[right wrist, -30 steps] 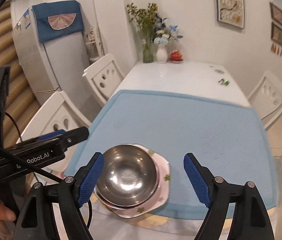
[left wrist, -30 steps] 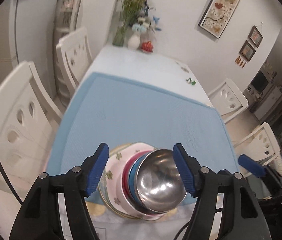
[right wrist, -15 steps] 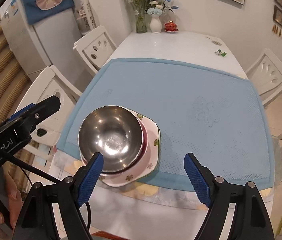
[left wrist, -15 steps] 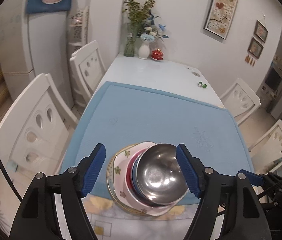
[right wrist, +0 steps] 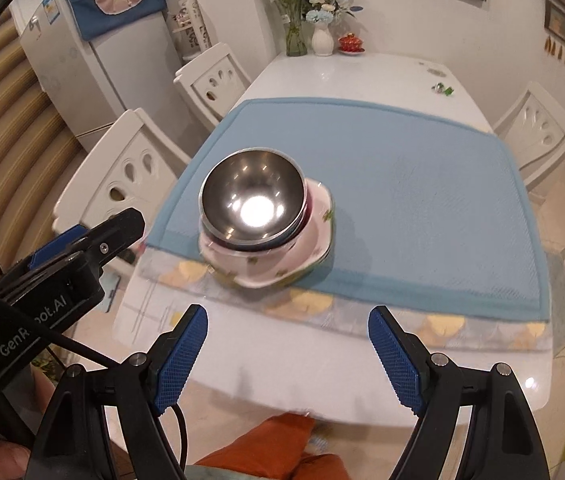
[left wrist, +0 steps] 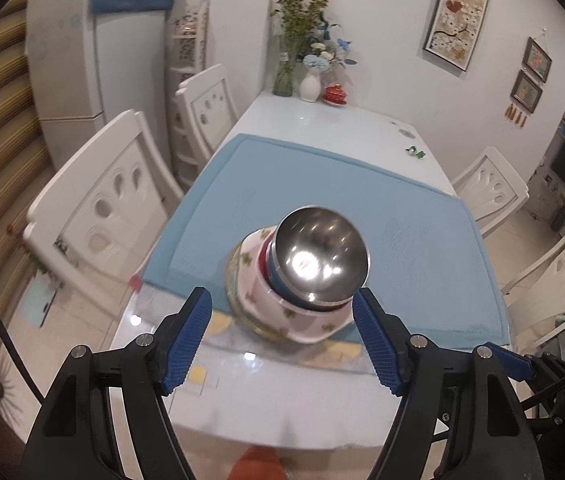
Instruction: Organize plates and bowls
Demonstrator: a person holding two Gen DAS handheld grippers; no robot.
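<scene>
- Left gripper [left wrist: 281, 336]: jaws stand wide apart, nothing between the blue pads; they have just been opening a little further. It points down at the near table edge, short of the stack.
- Right gripper [right wrist: 287, 356]: jaws likewise wide, empty, over bare white tabletop in front of the stack. Neither gripper touches any dish.
- Left gripper body also shows at the left edge of the right wrist view, black with white lettering, off to the left of the table's near corner.
- Stack: steel bowl [left wrist: 320, 256] uppermost, nested in a blue bowl [left wrist: 282, 278] and a red-rimmed one below it; all sit on a floral plate [left wrist: 310, 326] with a second, gold-rimmed plate under that.
- Stack location: near-left part of the blue mat [left wrist: 322, 184], overlapping the mat's near edge.
- Surface: white glossy table [right wrist: 362, 72]; a clear cover with yellow motifs shows along the mat's near border.
- Far end of table: glass vase with greenery [left wrist: 286, 68], white vase [left wrist: 309, 85], red lidded dish [left wrist: 335, 94]. A small green item lies near the right edge.
- Room: white chairs [left wrist: 98, 208] on both sides, a refrigerator [right wrist: 94, 48] with a blue cover at left, framed pictures [left wrist: 456, 14] on the white wall.
- Orange fabric [right wrist: 282, 444] at the bottom edge of both views.
</scene>
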